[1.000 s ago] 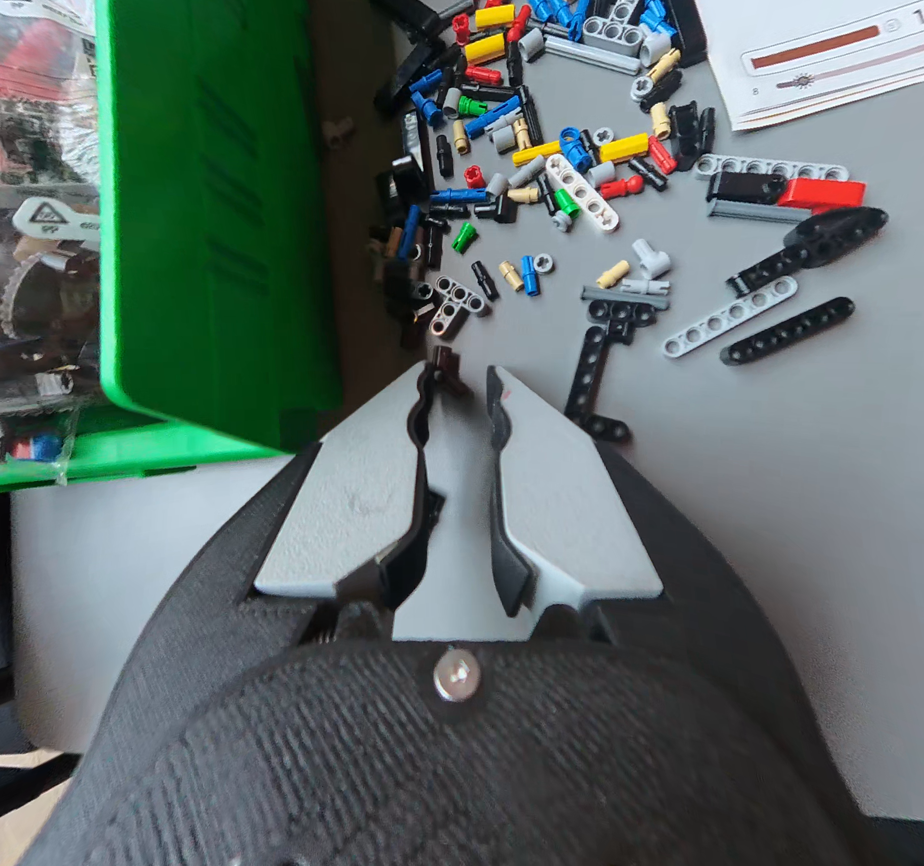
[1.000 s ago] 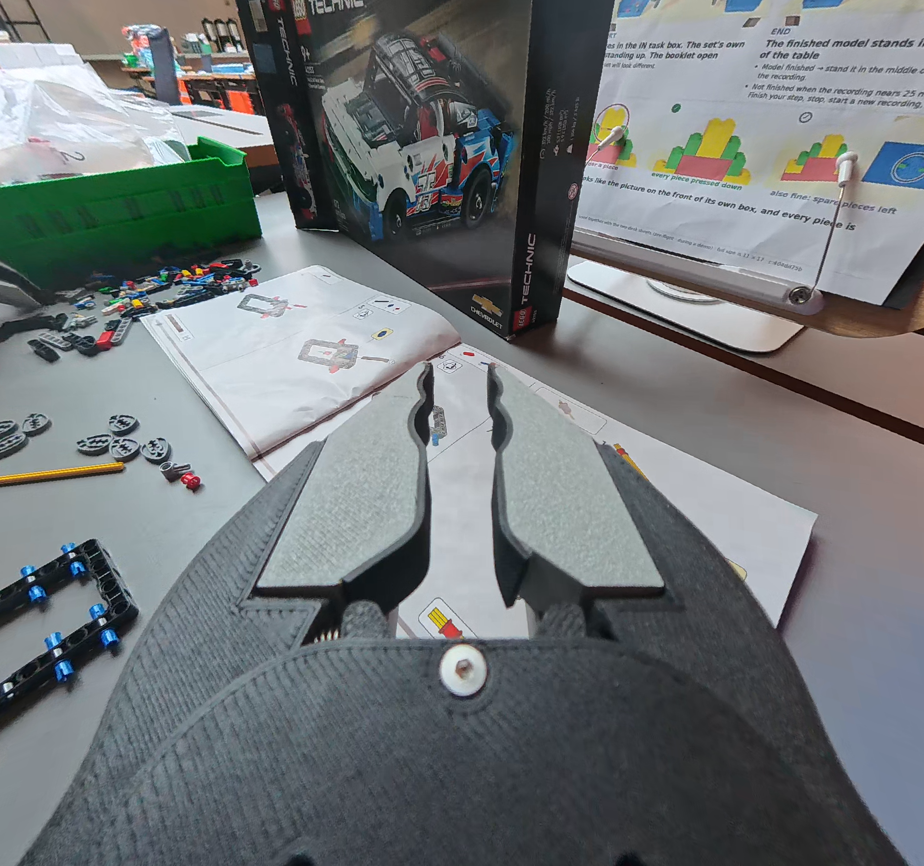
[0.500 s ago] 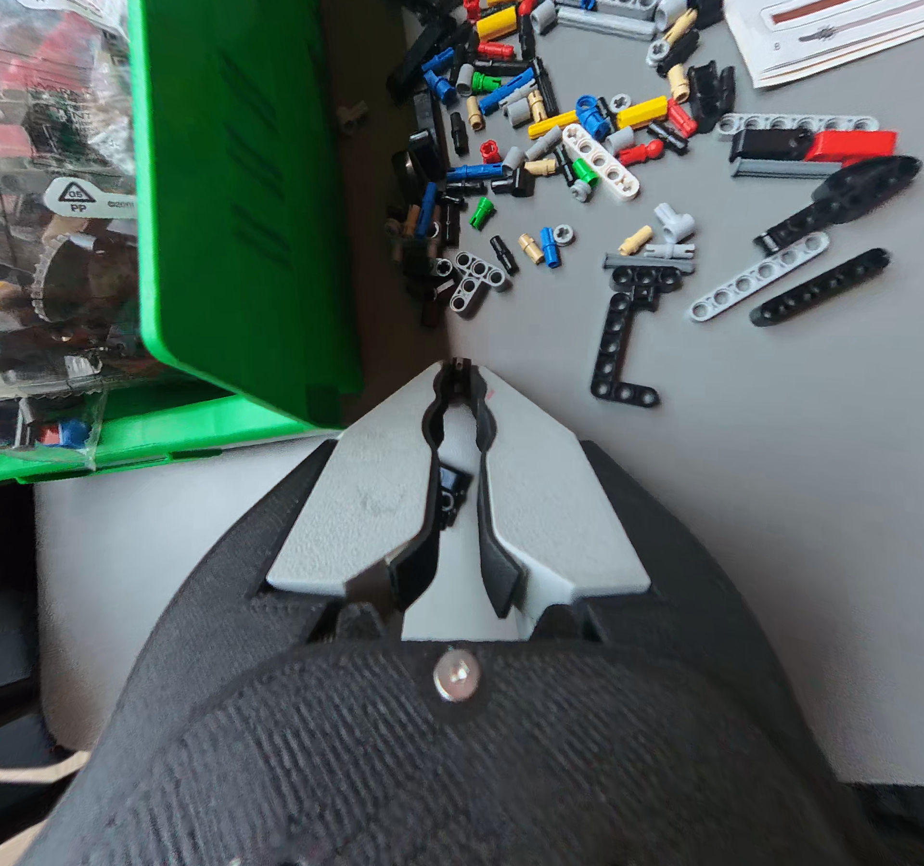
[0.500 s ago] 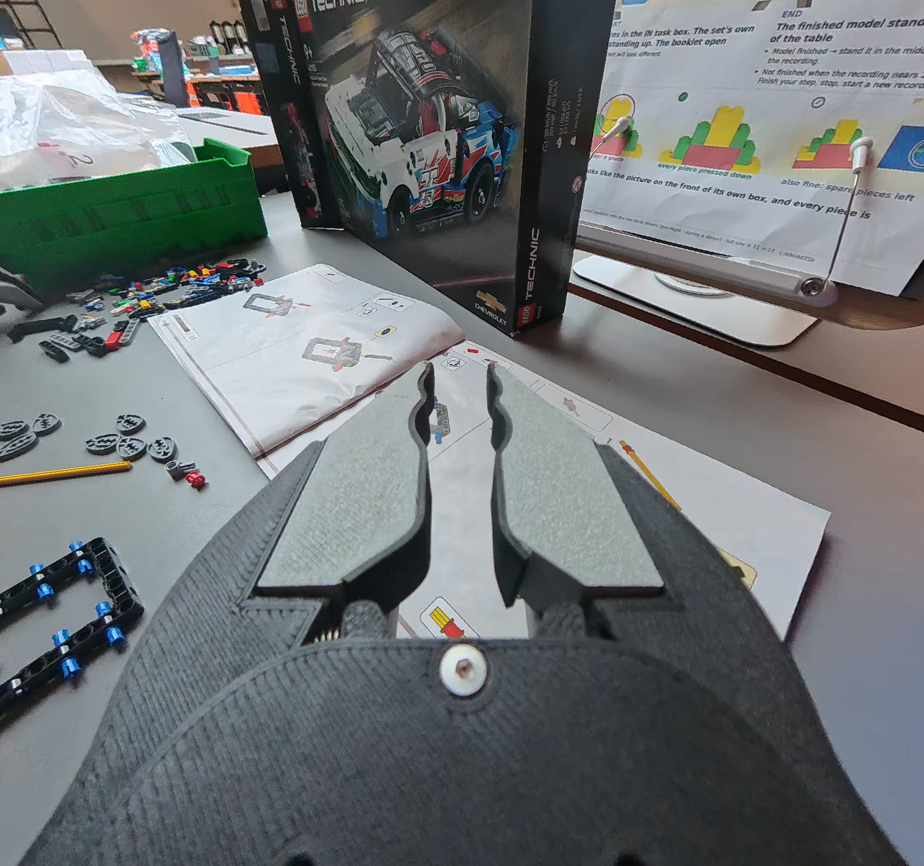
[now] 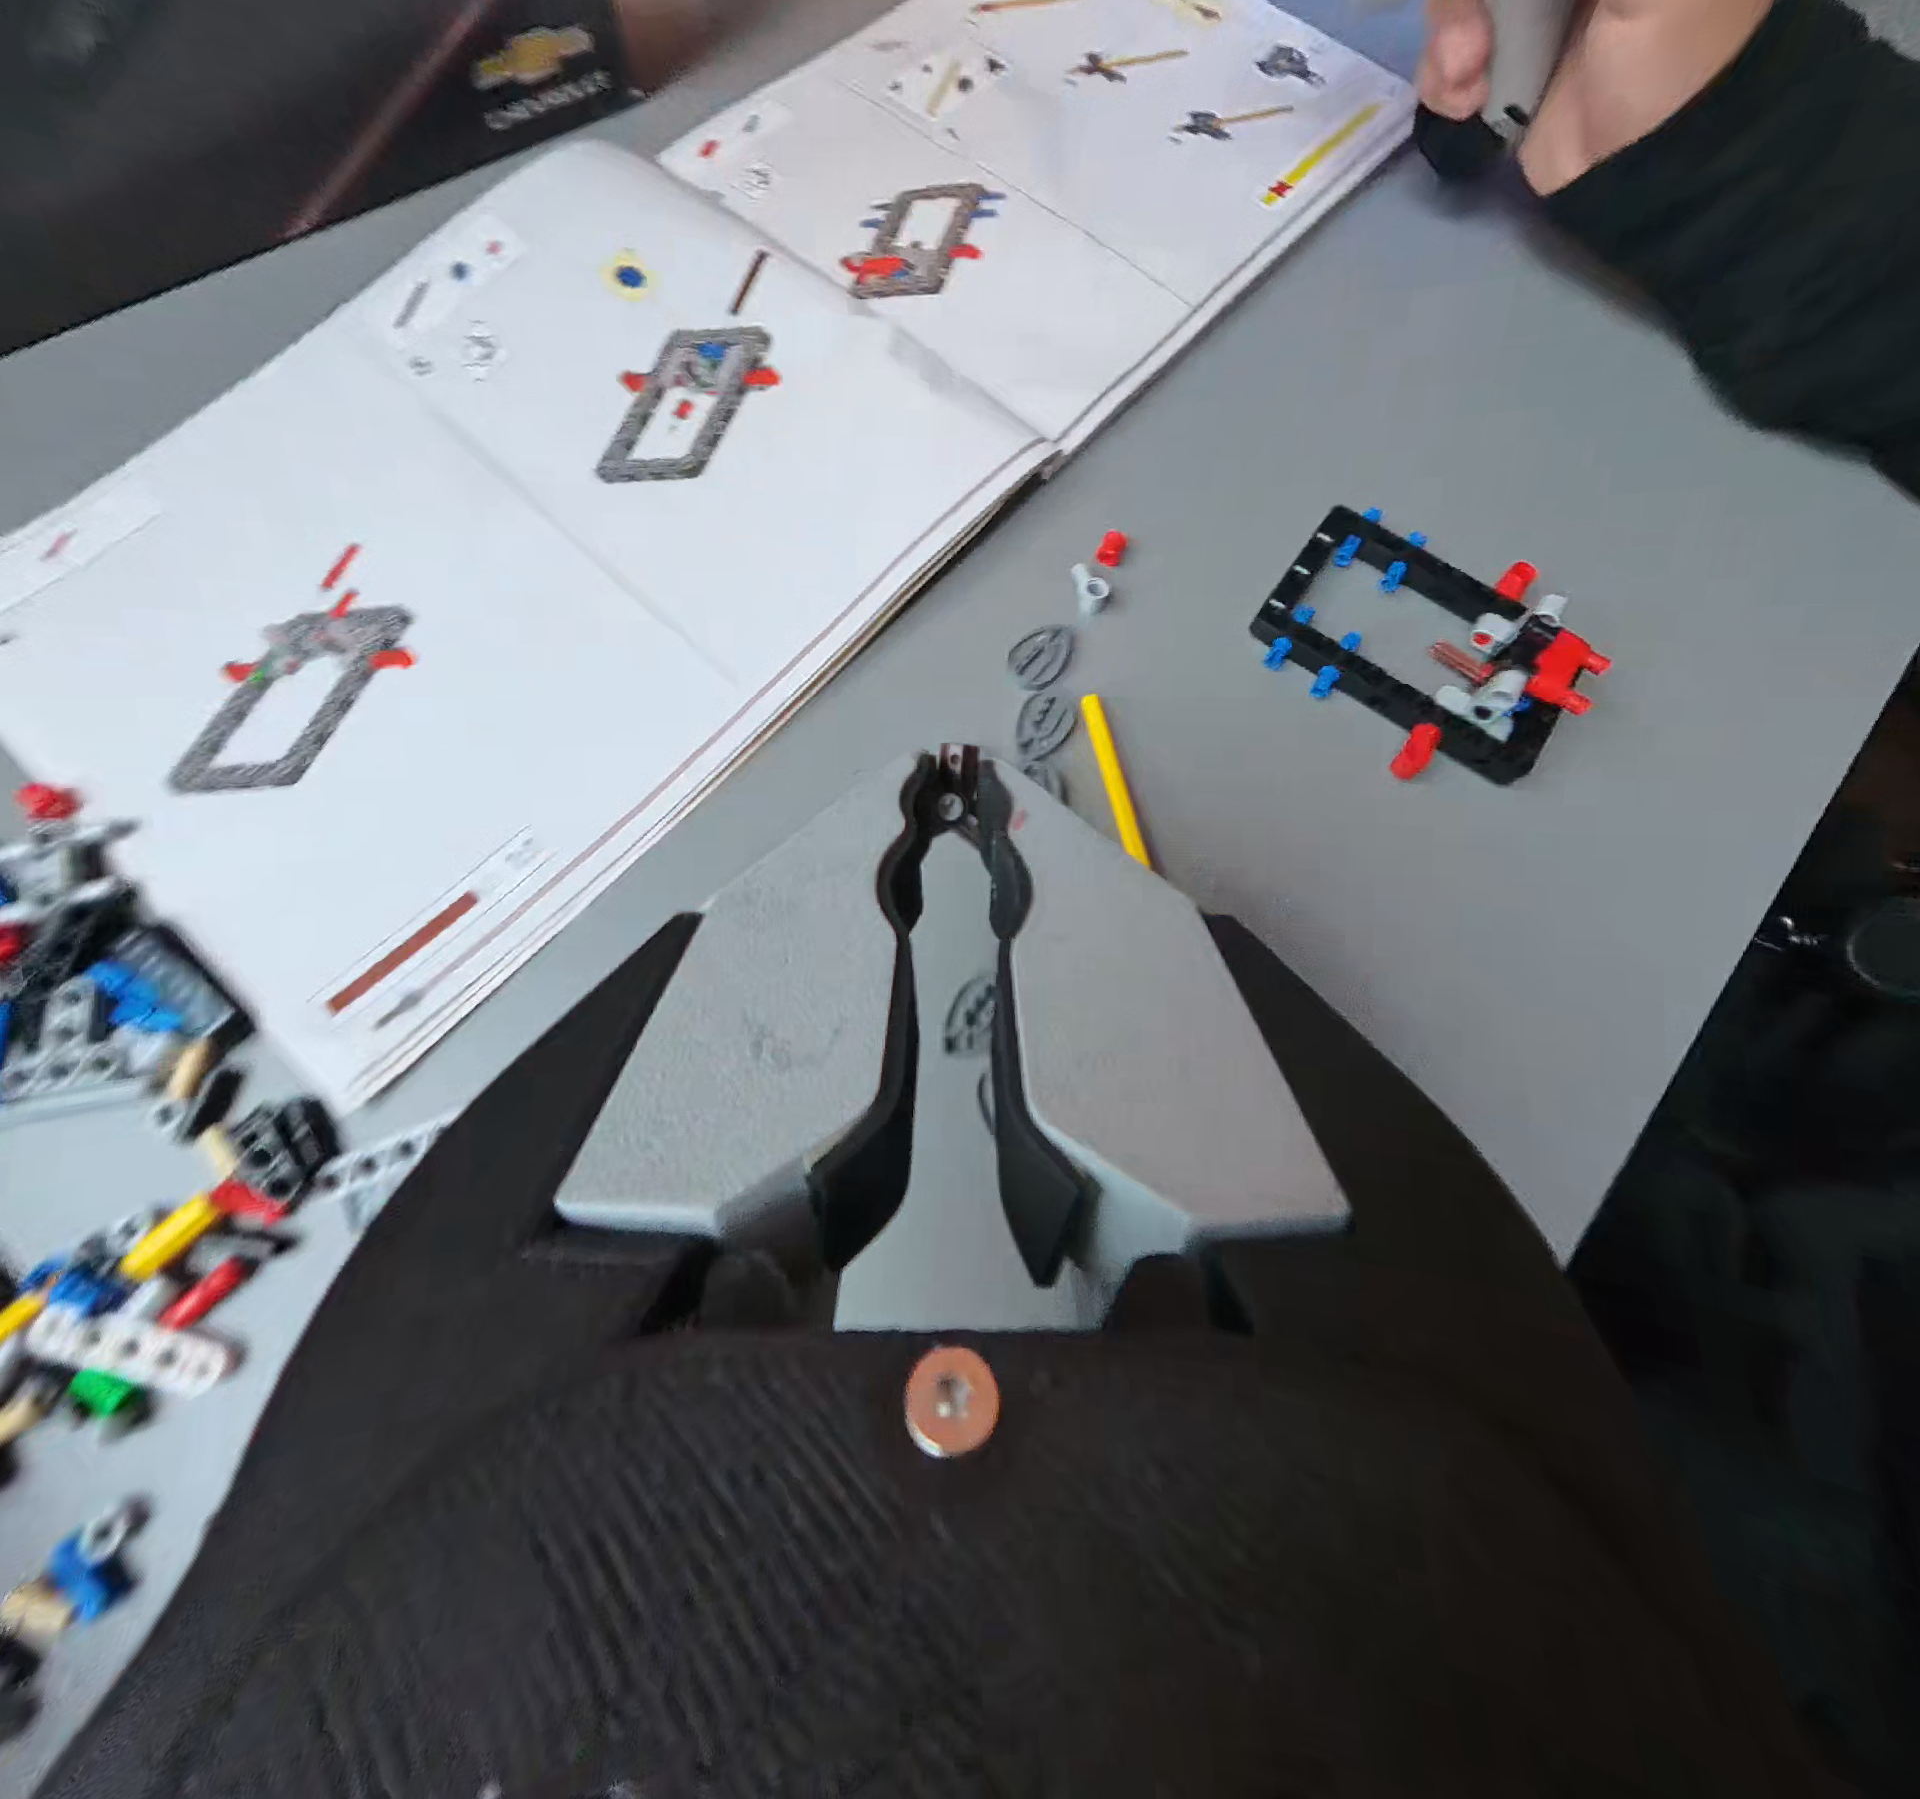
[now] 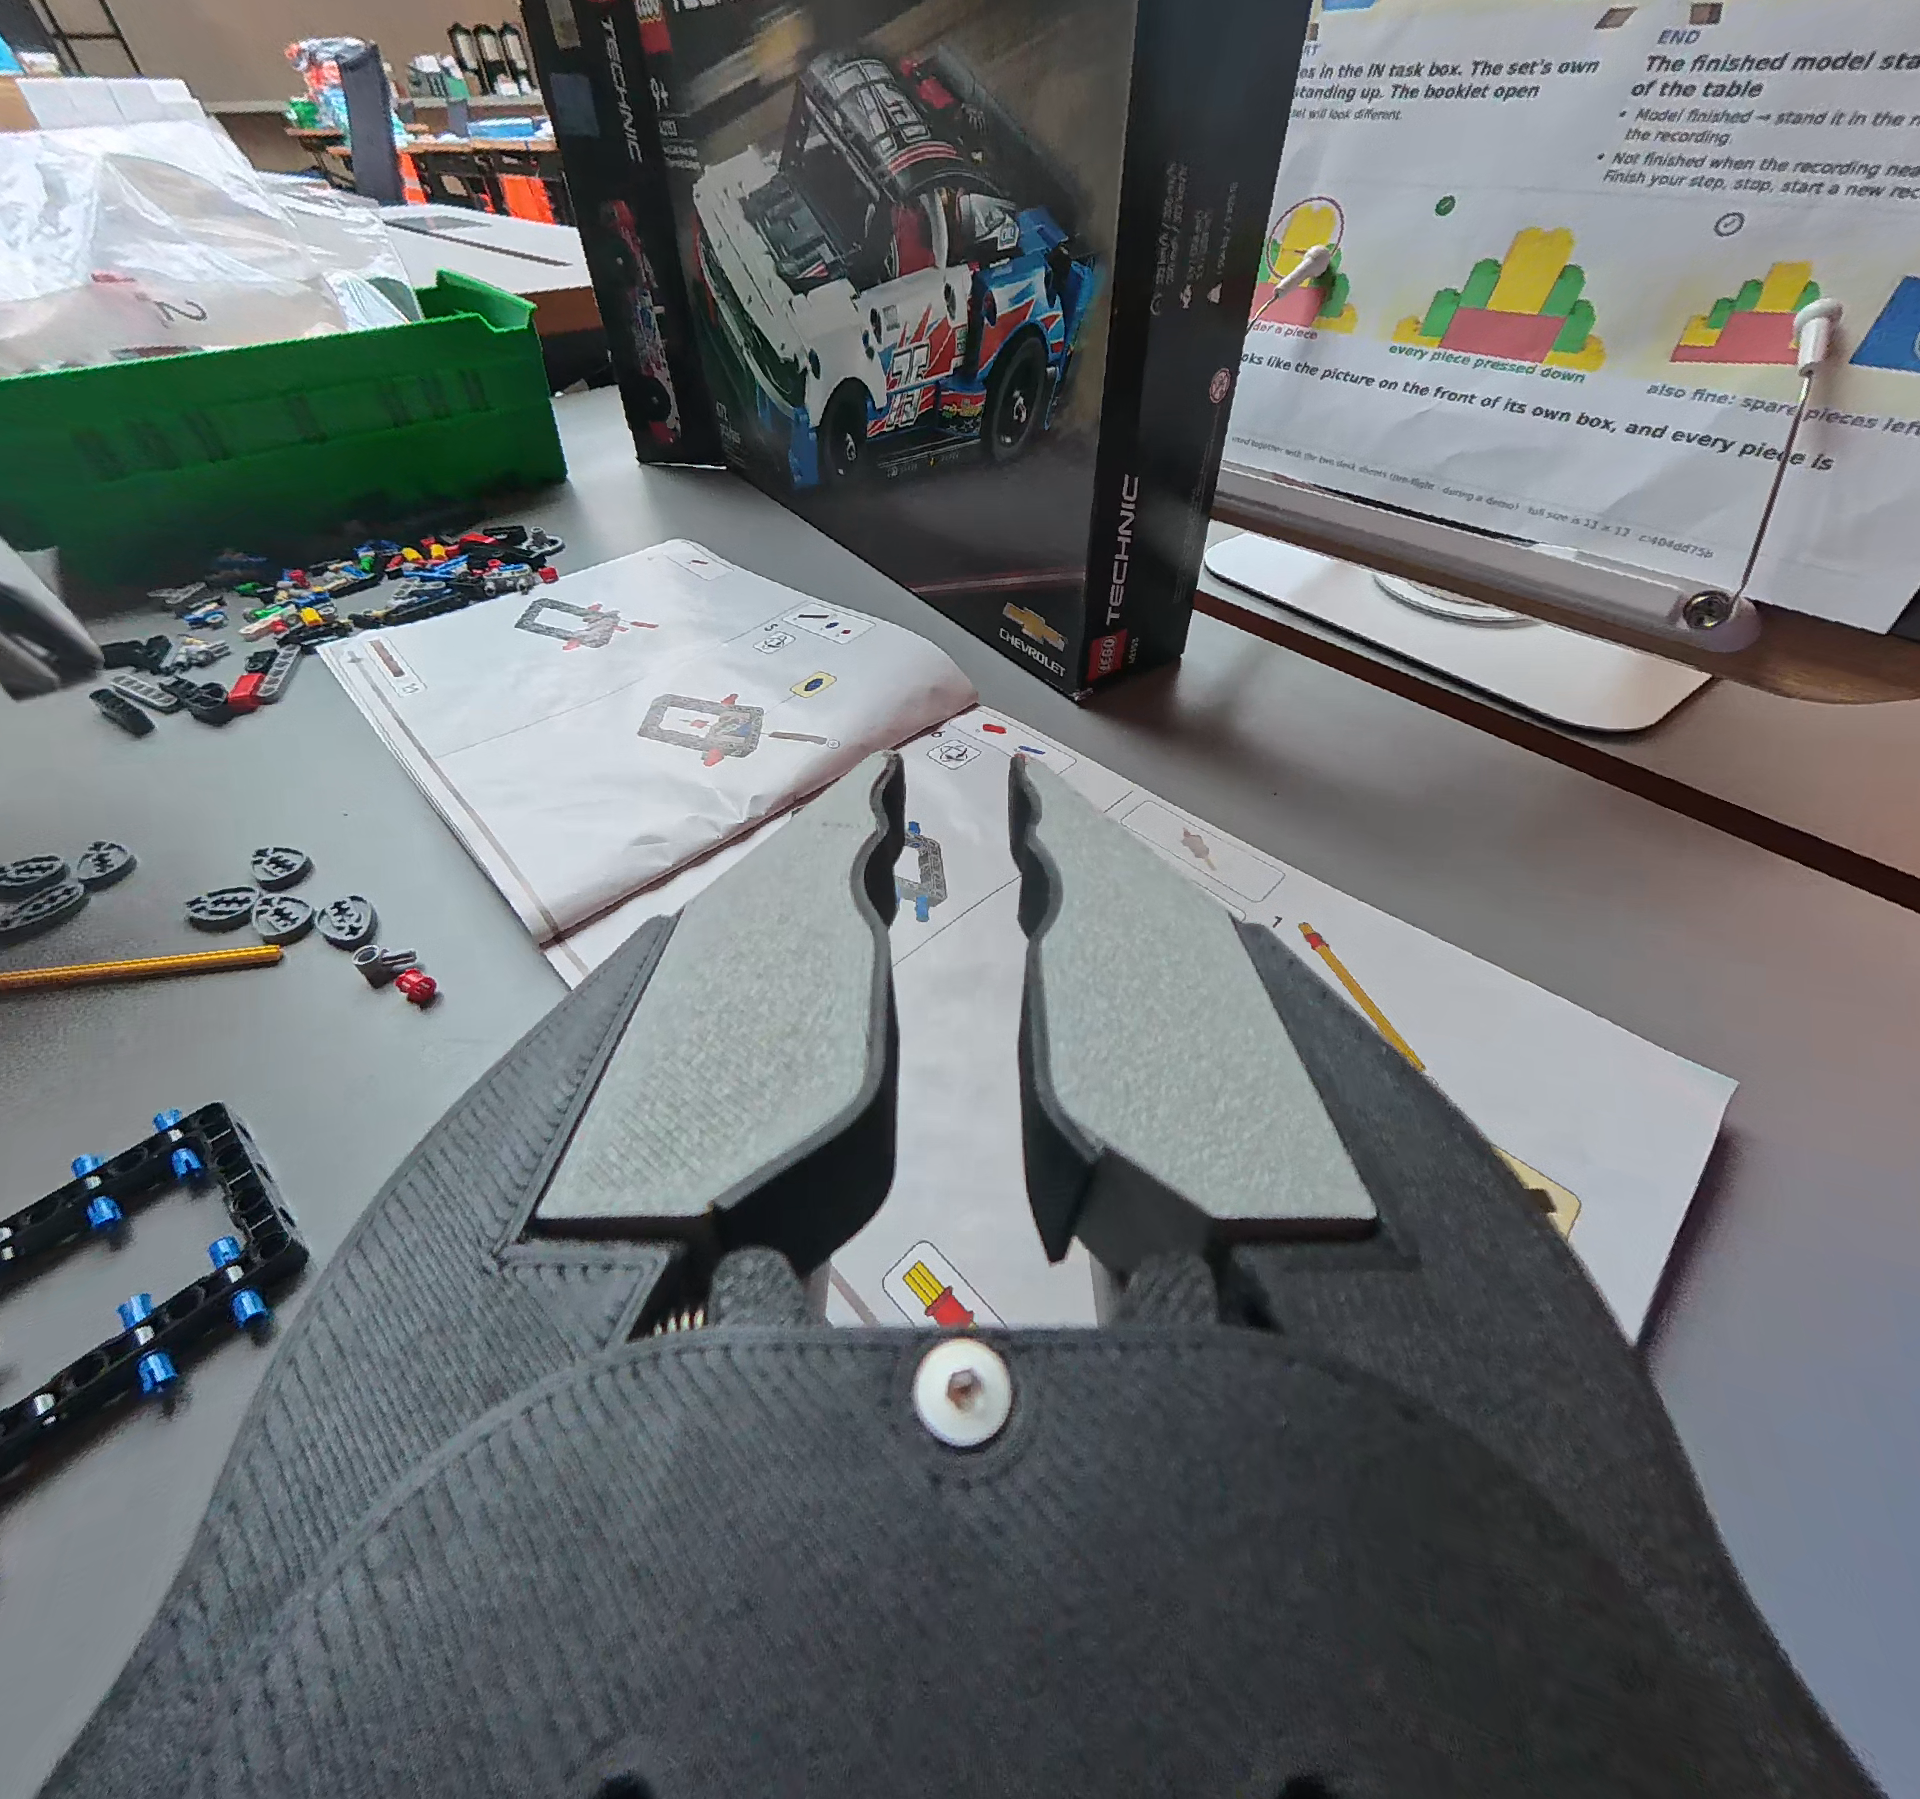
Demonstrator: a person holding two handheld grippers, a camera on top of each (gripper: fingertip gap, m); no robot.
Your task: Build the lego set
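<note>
My left gripper (image 5: 954, 775) is shut on a small dark brown piece (image 5: 956, 760) pinched at its tips, held above the grey table near a yellow axle (image 5: 1114, 778). A black rectangular frame (image 5: 1392, 637) with blue pins and red and grey parts lies ahead to the right; its end also shows in the right wrist view (image 6: 135, 1261). My right gripper (image 6: 954, 773) is open and empty, hovering over the open instruction booklet (image 6: 644, 741). The booklet also shows in the left wrist view (image 5: 582, 523).
A pile of loose pieces (image 5: 114, 1209) lies at the left, in front of a green bin (image 6: 270, 430). Grey discs (image 6: 260, 908), a grey connector and a red pin (image 6: 418, 989) lie by the axle. The set's box (image 6: 894, 274) and a sheet stand (image 6: 1558, 191) stand behind. A person's hand (image 5: 1465, 35) shows top right. My left tips are roughly 12 cm from the red pin (image 6: 418, 989). The left camera catches it too, in the left wrist view (image 5: 1117, 539).
My left gripper closed on the small dark piece beside the green bin, then swung away from the pile toward the booklet and black frame. My right gripper stayed open and barely moved.
</note>
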